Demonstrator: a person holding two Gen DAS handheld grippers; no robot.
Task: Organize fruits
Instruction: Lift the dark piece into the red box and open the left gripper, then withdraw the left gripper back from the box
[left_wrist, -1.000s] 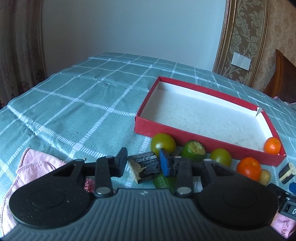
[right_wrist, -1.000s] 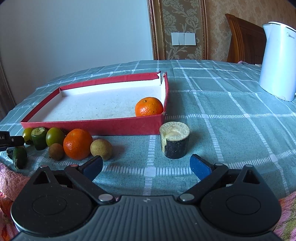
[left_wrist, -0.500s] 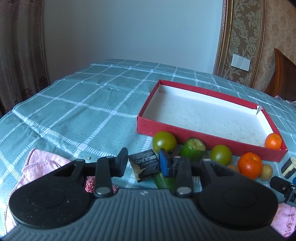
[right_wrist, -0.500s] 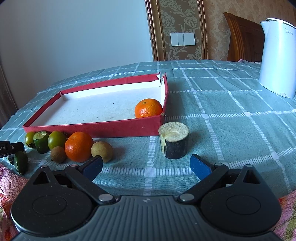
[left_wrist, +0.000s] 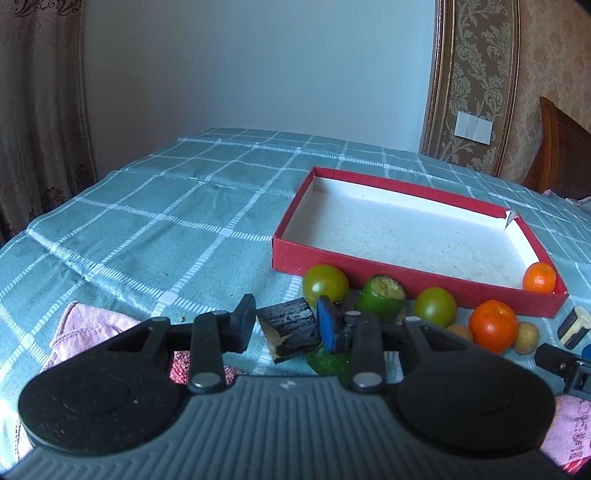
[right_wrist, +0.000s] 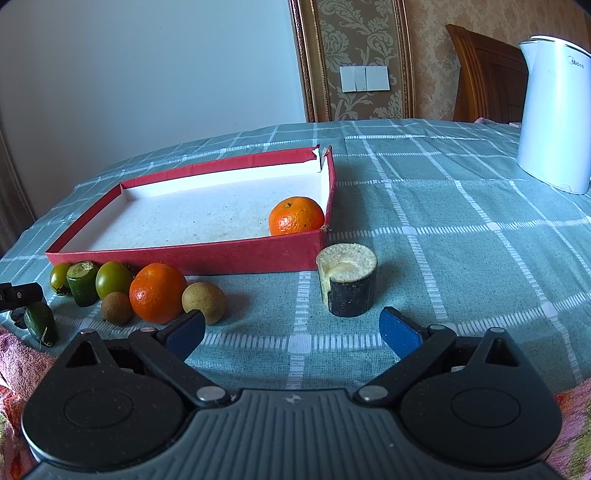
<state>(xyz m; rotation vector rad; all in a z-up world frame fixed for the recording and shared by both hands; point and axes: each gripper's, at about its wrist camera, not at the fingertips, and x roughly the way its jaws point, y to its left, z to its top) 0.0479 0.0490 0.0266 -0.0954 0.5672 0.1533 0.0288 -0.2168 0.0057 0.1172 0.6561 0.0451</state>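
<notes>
My left gripper (left_wrist: 286, 318) is shut on a dark-skinned cane chunk (left_wrist: 295, 332), held just above the checked cloth in front of the red box (left_wrist: 406, 275). One tangerine (left_wrist: 539, 277) lies in the box's near right corner. Outside its front wall sit two green round fruits (left_wrist: 325, 283), a cut green piece (left_wrist: 380, 297), a tangerine (right_wrist: 158, 291) and two brown longans (right_wrist: 203, 302). A second cane chunk (right_wrist: 347, 278) stands upright just ahead of my right gripper (right_wrist: 291, 328), which is open with nothing between its fingers.
A white kettle (right_wrist: 554, 122) stands at the far right of the table. A pink cloth (left_wrist: 85, 332) lies at the near edge under both grippers. Another small green piece (right_wrist: 38, 325) lies beside it. A wooden chair (right_wrist: 484, 74) stands behind the table.
The left gripper has tipped up a little with the dark chunk still in it, so more wall shows. The right gripper has hardly moved.
</notes>
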